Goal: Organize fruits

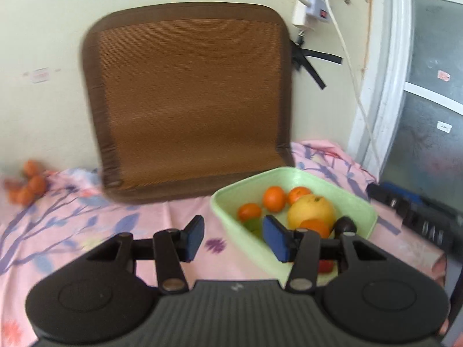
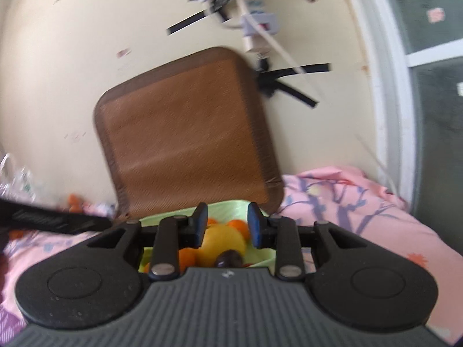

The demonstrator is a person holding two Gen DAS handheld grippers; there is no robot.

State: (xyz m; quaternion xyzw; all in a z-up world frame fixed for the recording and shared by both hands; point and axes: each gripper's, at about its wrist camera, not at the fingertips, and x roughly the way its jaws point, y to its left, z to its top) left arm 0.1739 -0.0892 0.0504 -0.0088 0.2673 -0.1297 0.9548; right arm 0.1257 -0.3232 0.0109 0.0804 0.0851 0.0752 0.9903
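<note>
A light green tray [image 1: 356, 202] sits on the pink floral cloth and holds several small oranges [image 1: 273, 198], a large yellow-orange fruit [image 1: 312, 211], a dark fruit [image 1: 345, 224] and something red. My left gripper [image 1: 233, 238] is open and empty, its right finger over the tray's near left rim. My right gripper [image 2: 227, 228] is open and empty, hovering above the same tray [image 2: 225, 206], with the yellow fruit [image 2: 222, 241] and a dark fruit [image 2: 230, 258] below its fingers. A cluster of small oranges [image 1: 30, 185] lies far left on the cloth.
A brown woven cushion [image 1: 188, 98] leans upright against the wall behind the tray. Cables and a power strip [image 1: 315, 8] hang on the wall. A window frame [image 1: 390, 86] is at right. The other gripper's dark body [image 1: 416, 219] shows at the right edge.
</note>
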